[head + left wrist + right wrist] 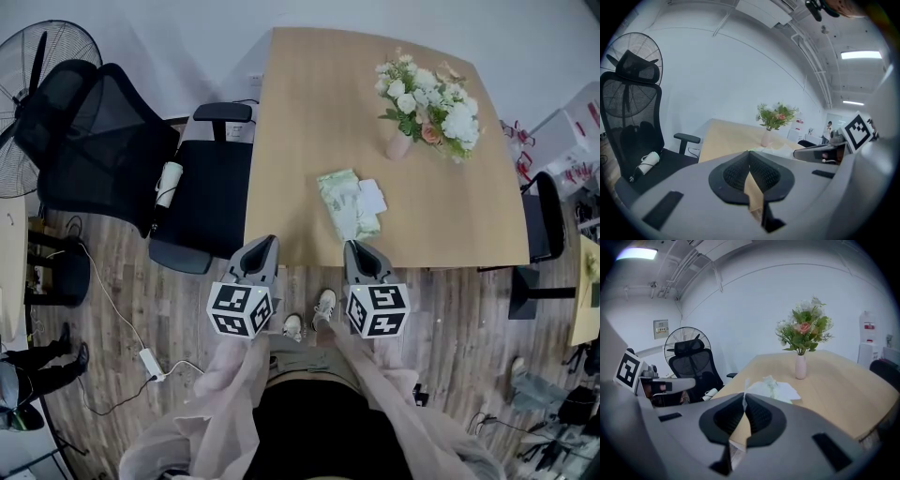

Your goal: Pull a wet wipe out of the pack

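Plastic film, pale green and slightly crinkled, wraps the wet wipe pack [342, 204], a soft oblong lying flat on the table [450, 220]. The table is smooth light wood with rounded corners. The pack sits just ahead of the right gripper [352, 246], close to the table's near edge, and ahead and to the right of the left gripper [268, 241]. A white rectangular piece [373, 195] lies against the pack's right side. Whether it is a lid flap or a loose sheet is not clear.

Seen from the right gripper [743, 397], the pack [771, 389] shows a puckered white-green top just past the jaw tips. Both tools are matte grey shells ending in black ribbed pads. On the left gripper [750, 154] the pads meet at the tips with nothing gripped. The right gripper's pads are likewise pressed together and hold nothing that can be made out.

Further ahead of the right gripper stands a slim pink vase [400, 143] of white and peach flowers [429, 94]. Off to the left gripper's left are a black mesh office chair [94, 141] and a round wire-caged fan [56, 42].
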